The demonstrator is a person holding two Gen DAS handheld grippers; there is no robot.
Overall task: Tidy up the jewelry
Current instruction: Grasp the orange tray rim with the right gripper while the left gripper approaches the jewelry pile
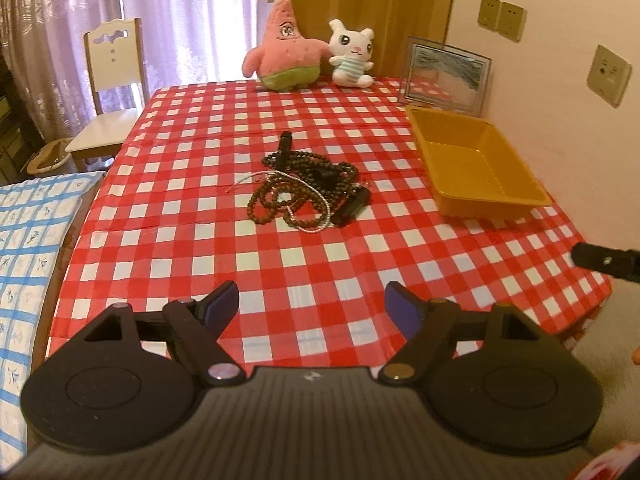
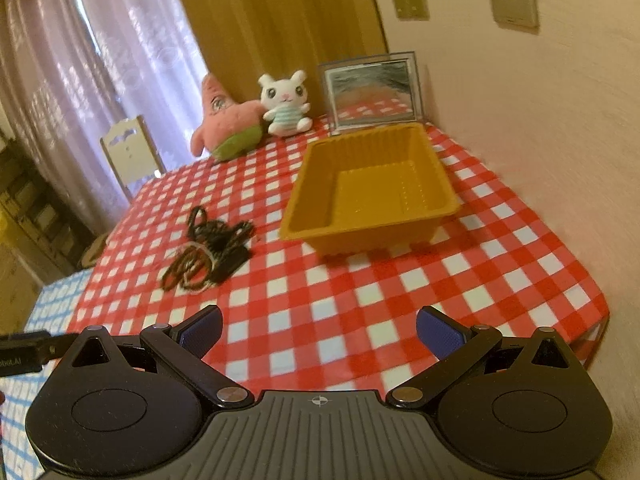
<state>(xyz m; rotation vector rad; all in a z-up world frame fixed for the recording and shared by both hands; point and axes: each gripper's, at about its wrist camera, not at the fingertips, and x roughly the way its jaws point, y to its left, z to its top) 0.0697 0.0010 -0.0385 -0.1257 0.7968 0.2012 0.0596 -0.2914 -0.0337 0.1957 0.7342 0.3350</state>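
Observation:
A tangled pile of jewelry (image 1: 304, 188), dark bead strings, a silver chain and black pieces, lies in the middle of the red checked table (image 1: 280, 264). It also shows in the right wrist view (image 2: 212, 250). An empty yellow tray (image 1: 478, 164) stands to its right, also seen in the right wrist view (image 2: 372, 196). My left gripper (image 1: 312, 306) is open and empty above the table's near edge, well short of the pile. My right gripper (image 2: 318, 330) is open and empty near the front edge; its tip shows in the left wrist view (image 1: 600, 262).
A pink star plush (image 1: 282, 48), a white bunny plush (image 1: 352, 54) and a framed picture (image 1: 446, 74) stand at the table's far edge. A white chair (image 1: 110, 88) is at the far left. A blue checked cloth (image 1: 28, 248) lies left of the table. The wall is close on the right.

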